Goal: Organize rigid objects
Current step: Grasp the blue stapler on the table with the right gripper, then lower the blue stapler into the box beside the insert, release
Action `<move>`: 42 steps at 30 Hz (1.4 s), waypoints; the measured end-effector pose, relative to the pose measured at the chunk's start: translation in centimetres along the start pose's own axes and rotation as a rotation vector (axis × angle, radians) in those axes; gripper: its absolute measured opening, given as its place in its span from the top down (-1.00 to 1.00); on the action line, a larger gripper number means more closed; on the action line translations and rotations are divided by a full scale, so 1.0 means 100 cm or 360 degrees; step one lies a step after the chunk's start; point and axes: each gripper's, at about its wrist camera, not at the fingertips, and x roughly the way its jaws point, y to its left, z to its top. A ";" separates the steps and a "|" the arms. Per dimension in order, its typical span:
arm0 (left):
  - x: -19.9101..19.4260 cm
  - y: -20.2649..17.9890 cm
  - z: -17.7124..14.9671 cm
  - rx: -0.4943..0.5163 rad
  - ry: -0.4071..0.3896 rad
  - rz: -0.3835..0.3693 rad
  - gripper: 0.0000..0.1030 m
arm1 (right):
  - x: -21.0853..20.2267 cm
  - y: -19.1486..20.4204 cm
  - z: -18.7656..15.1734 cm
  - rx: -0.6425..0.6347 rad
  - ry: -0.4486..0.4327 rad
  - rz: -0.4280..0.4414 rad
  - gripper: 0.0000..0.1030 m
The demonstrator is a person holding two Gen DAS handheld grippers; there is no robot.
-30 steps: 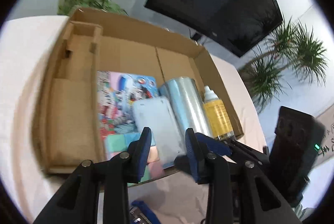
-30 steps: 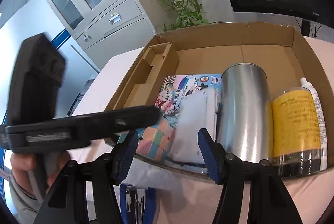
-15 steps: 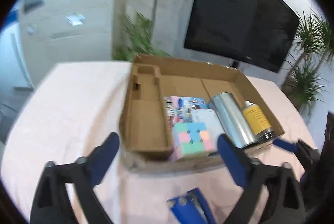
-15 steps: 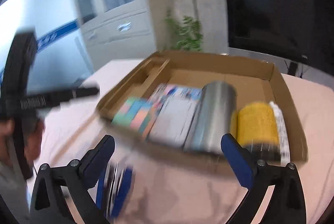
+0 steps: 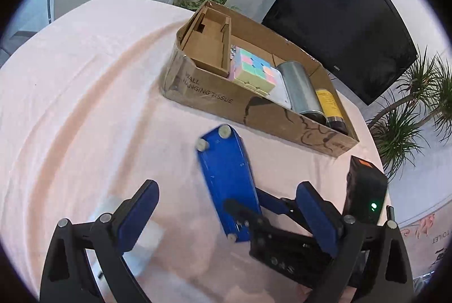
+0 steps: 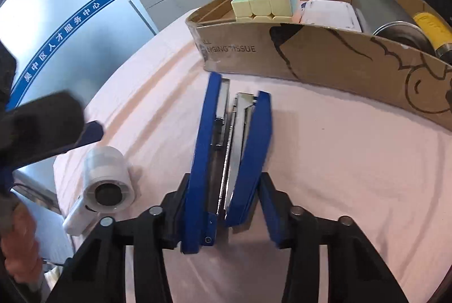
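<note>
Straddling the rigid, hinged blue stapler (image 6: 226,159), your right tongs (image 6: 220,207) appear closed on its rear; left tongs (image 5: 226,218) gape empty.

Both grippers, left (image 5: 223,215) and right (image 6: 221,214), pair blue finger pads with black, silver-riveted arms; bare hand (image 6: 17,243) visible.

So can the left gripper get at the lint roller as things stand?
Probably yes. The lint roller lies alone on the cloth, just beneath the left gripper, whose jaws stand wide open and empty. The stapler sits apart in the right gripper.
</note>
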 end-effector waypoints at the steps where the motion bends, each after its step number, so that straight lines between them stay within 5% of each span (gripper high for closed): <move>1: 0.000 -0.001 -0.003 0.0001 -0.0002 -0.0009 -0.89 | -0.002 -0.004 -0.002 0.0006 0.0003 0.0025 0.38; 6: 0.025 -0.027 -0.015 0.0013 0.0076 -0.0115 -0.89 | -0.042 -0.032 -0.028 -0.0105 -0.0025 -0.0162 0.40; 13: 0.079 -0.077 -0.027 0.0088 0.0229 -0.0309 -0.89 | -0.106 -0.086 -0.061 -0.0418 -0.0015 -0.1000 0.38; 15: 0.092 -0.084 -0.026 0.0079 0.0275 -0.0345 -0.89 | -0.105 -0.080 -0.072 -0.0504 0.0005 -0.1089 0.35; 17: 0.101 -0.086 -0.026 0.0051 0.0316 -0.0375 -0.89 | -0.105 -0.063 -0.085 -0.0622 -0.0031 -0.1030 0.20; 21: 0.105 -0.073 -0.028 -0.0001 0.0361 -0.0380 -0.89 | -0.127 -0.029 -0.101 -0.0755 -0.0255 -0.0629 -0.12; 24: 0.102 -0.059 -0.031 -0.0051 0.0379 -0.0368 -0.89 | -0.141 -0.041 -0.091 -0.0581 -0.0320 -0.0428 -0.32; 27: 0.102 -0.051 -0.036 -0.0091 0.0396 -0.0402 -0.89 | -0.128 -0.074 -0.072 -0.0331 -0.0192 -0.0364 -0.33; 31: 0.103 -0.051 -0.042 -0.0076 0.0395 -0.0435 -0.88 | -0.095 -0.085 -0.049 -0.0236 0.0003 -0.0274 0.11; 34: 0.103 -0.049 -0.041 -0.0081 0.0419 -0.0470 -0.79 | -0.086 -0.080 -0.041 -0.0208 0.0047 -0.0391 0.53; 36: 0.104 -0.048 -0.040 -0.0078 0.0431 -0.0479 -0.62 | -0.083 -0.083 -0.037 -0.0109 0.0062 -0.0343 0.54; 37: 0.106 -0.047 -0.039 -0.0080 0.0449 -0.0491 -0.38 | -0.083 -0.080 -0.039 -0.0078 0.0065 -0.0323 0.54; 42: 0.111 -0.030 -0.040 -0.0155 0.0502 -0.0557 0.28 | -0.082 -0.085 -0.043 0.0292 0.0086 0.0045 0.55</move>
